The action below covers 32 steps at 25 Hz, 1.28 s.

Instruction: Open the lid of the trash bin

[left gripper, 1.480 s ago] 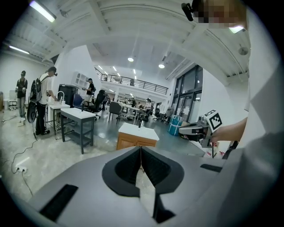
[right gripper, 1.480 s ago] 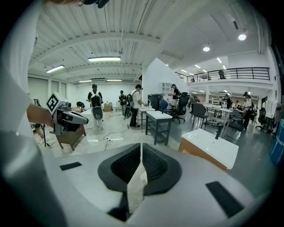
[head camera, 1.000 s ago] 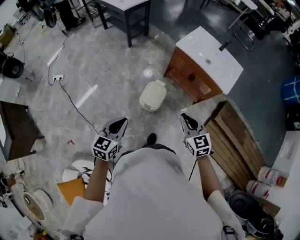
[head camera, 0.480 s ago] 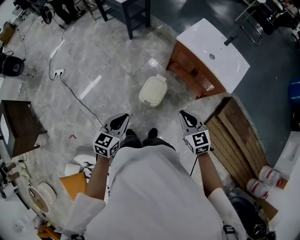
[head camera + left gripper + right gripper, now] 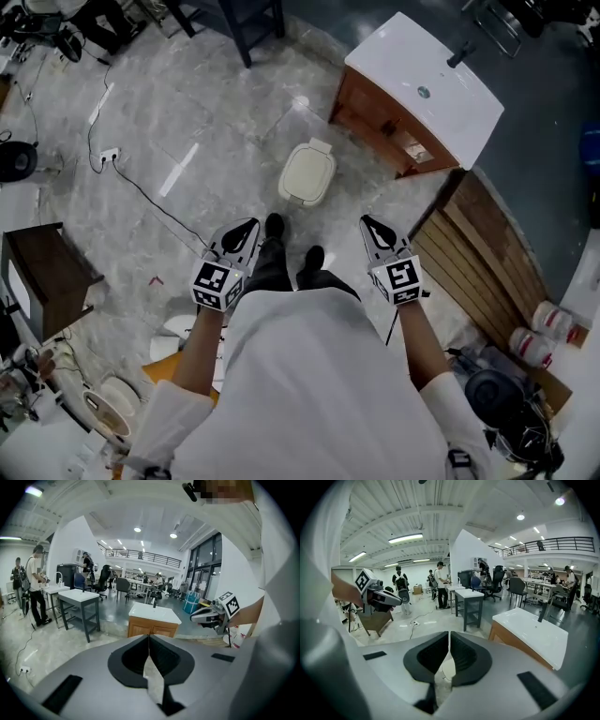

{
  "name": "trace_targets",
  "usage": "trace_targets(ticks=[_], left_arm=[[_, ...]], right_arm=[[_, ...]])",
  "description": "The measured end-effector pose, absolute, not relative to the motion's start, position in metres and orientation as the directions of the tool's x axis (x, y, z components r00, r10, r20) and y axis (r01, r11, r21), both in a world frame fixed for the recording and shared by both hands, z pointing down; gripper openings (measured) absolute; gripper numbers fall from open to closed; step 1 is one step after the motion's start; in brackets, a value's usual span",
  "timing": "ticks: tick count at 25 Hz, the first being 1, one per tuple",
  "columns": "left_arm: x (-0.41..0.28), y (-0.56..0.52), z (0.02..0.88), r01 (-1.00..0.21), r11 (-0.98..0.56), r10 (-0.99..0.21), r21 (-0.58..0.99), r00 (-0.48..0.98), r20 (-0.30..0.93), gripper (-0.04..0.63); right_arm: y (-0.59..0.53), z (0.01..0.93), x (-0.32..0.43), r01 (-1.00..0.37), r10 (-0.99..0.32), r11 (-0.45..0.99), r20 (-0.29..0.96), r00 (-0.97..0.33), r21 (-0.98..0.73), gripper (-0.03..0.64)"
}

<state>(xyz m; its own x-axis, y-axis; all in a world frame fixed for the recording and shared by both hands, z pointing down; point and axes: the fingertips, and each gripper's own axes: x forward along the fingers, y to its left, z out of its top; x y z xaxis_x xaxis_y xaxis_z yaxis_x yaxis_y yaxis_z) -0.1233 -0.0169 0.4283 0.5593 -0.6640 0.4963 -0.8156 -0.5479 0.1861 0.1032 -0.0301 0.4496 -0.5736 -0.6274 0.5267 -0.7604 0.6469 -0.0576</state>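
In the head view a small cream trash bin (image 5: 307, 174) stands on the grey marble floor with its lid down, just ahead of the person's black shoes (image 5: 273, 226). My left gripper (image 5: 246, 228) is held at waist height, short of the bin and to its left, jaws shut on nothing. My right gripper (image 5: 368, 223) is level with it on the right, also shut and empty. The left gripper view looks over its closed jaws (image 5: 149, 637) and shows the right gripper (image 5: 194, 617). Below the right gripper's closed jaws (image 5: 449, 634), a pale rounded shape, probably the bin (image 5: 446, 669), shows in the gap.
A wooden cabinet with a white sink top (image 5: 422, 84) stands right of the bin. A wooden pallet (image 5: 487, 253) lies further right, with bottles (image 5: 544, 333) beyond it. A cable (image 5: 141, 192) and power strip (image 5: 110, 156) cross the floor at left, near a dark side table (image 5: 47, 272).
The person has stepped forward toward the bin; both shoes now show between the grippers. Both grippers keep their shut pose and their spacing.
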Motion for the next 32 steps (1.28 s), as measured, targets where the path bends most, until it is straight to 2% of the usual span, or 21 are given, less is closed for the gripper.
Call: trace_targets(ticks=[14, 32], left_arm=[[-0.122, -0.083, 0.485, -0.613, -0.757, -0.418, 0.228, 0.722, 0.551, 0.018], [-0.093, -0.100, 0.615, -0.447, -0.827, -0.157, 0.341, 0.766, 0.623, 0.020]], right_arm=[[-0.050, 0.474, 0.076, -0.882, -0.670, 0.467, 0.624, -0.402, -0.066, 0.034], [-0.055, 0.554, 0.043, -0.936, -0.600, 0.329, 0.737, -0.311, -0.127, 0.035]])
